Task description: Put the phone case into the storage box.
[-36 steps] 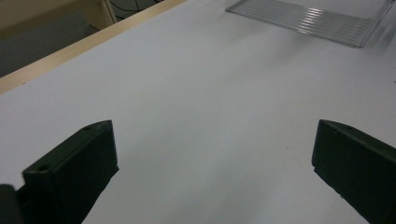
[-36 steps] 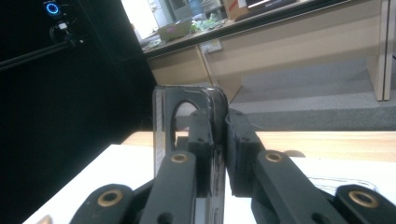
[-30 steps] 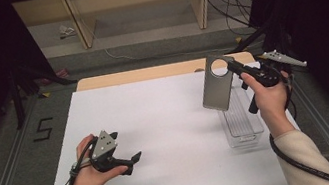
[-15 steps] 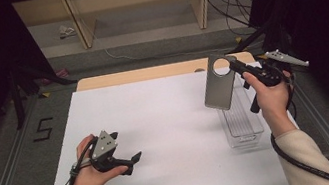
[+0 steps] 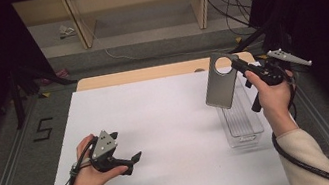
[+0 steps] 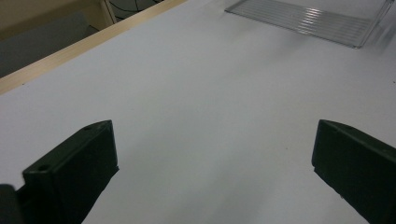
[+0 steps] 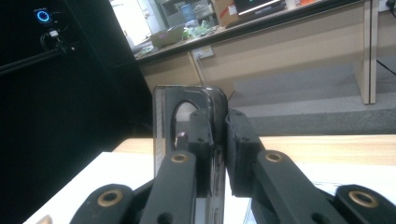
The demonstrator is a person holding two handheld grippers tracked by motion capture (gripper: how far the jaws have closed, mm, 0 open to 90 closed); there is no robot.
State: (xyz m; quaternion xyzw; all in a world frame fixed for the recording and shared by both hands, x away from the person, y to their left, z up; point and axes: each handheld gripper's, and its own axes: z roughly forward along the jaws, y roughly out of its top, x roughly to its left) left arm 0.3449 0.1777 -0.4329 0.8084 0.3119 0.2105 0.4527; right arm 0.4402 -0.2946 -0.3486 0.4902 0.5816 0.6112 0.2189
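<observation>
A grey metal plate (image 5: 221, 83) with a round hole near its top hangs in the air above the far end of a clear plastic tray (image 5: 242, 125). My right gripper (image 5: 236, 64) is shut on the plate's upper edge, beside the hole. In the right gripper view the plate (image 7: 164, 121) stands edge-on between the two black jaws, with the right gripper (image 7: 215, 140) clamped on it. My left gripper (image 5: 134, 159) rests low over the white table top (image 5: 157, 124) at the near left, open with nothing between its jaws. Its jaws in the left gripper view stand wide apart, the left gripper (image 6: 215, 158) over bare white surface.
The clear ribbed tray (image 6: 308, 18) lies along the table's right side. A wooden strip (image 5: 149, 73) borders the table's far edge. Beyond it are shelf legs and cables on the floor. Metal rails run along both sides of the table.
The right gripper and the plate have shifted very slightly. The left gripper has stayed still.
</observation>
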